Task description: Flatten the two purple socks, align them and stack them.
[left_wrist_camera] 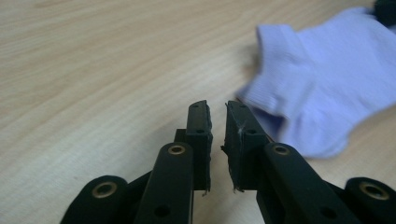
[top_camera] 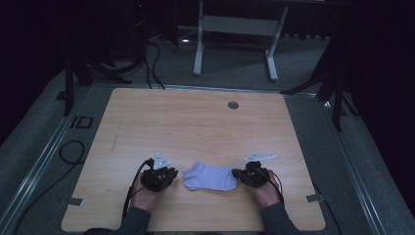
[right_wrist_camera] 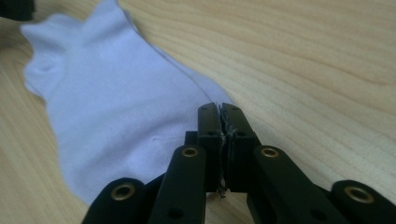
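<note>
A pale lilac ankle sock (top_camera: 210,177) lies flat on the wooden table (top_camera: 195,122), near its front edge. My left gripper (top_camera: 172,175) sits just left of the sock's cuff end. In the left gripper view its jaws (left_wrist_camera: 217,109) stand a narrow gap apart with nothing between them, and the sock (left_wrist_camera: 322,84) lies off to their right. My right gripper (top_camera: 238,174) rests at the sock's other end. In the right gripper view its jaws (right_wrist_camera: 219,108) are closed together at the edge of the sock (right_wrist_camera: 107,107), with no cloth visible between the pads.
A round grommet hole (top_camera: 233,105) sits near the table's far edge. Tape marks (top_camera: 73,201) (top_camera: 313,198) lie by the front corners. Beyond the table stand a white desk frame (top_camera: 235,44) and dark stands, and cables (top_camera: 73,152) run on the floor.
</note>
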A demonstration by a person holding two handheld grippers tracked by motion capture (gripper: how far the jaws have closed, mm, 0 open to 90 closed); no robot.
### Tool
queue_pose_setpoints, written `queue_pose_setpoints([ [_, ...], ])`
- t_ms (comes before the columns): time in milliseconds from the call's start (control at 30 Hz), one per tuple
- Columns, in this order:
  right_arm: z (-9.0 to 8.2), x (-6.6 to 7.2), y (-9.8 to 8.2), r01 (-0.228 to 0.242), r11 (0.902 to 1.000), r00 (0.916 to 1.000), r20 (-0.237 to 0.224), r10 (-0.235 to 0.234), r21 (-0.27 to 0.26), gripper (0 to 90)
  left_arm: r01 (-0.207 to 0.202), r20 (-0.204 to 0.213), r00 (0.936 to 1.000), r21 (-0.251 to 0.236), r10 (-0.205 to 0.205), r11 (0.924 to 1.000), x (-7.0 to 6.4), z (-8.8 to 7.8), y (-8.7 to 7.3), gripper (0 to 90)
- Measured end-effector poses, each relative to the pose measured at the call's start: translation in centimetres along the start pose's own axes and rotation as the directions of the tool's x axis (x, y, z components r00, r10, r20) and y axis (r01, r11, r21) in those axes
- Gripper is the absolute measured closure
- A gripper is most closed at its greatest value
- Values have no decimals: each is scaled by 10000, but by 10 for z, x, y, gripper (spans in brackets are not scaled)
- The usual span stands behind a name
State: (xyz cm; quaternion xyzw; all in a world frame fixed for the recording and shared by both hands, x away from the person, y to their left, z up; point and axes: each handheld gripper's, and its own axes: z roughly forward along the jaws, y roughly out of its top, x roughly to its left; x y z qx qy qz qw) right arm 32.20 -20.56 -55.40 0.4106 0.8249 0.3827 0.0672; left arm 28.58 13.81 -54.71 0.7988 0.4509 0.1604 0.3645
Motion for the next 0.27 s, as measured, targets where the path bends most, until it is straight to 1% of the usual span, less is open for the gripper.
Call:
queue_pose_setpoints([
  [33,-2,0,0,-5,9999,10000,-50,5,-104,862,-36,-198,9998,34,37,10000,3,1,1,791],
  [67,-6,-1,1,-41,9995,9999,-158,36,-324,851,0,-256,9997,25,1,10000,4,2,1,790],
  [100,-7,-1,1,-36,9991,9998,-197,28,-415,837,52,-243,9997,19,-51,10000,5,3,1,789],
  [167,-9,-2,1,-56,9987,9997,-220,45,-510,805,5,-350,9994,53,-3,10000,6,4,1,789],
  [200,-10,-3,1,-59,9985,9998,-205,48,-536,782,-24,-399,9992,84,27,10000,7,4,1,789],
  [267,-10,-4,1,-80,9983,9998,-203,69,-573,695,-97,-510,9986,123,103,9999,7,5,1,789],
])
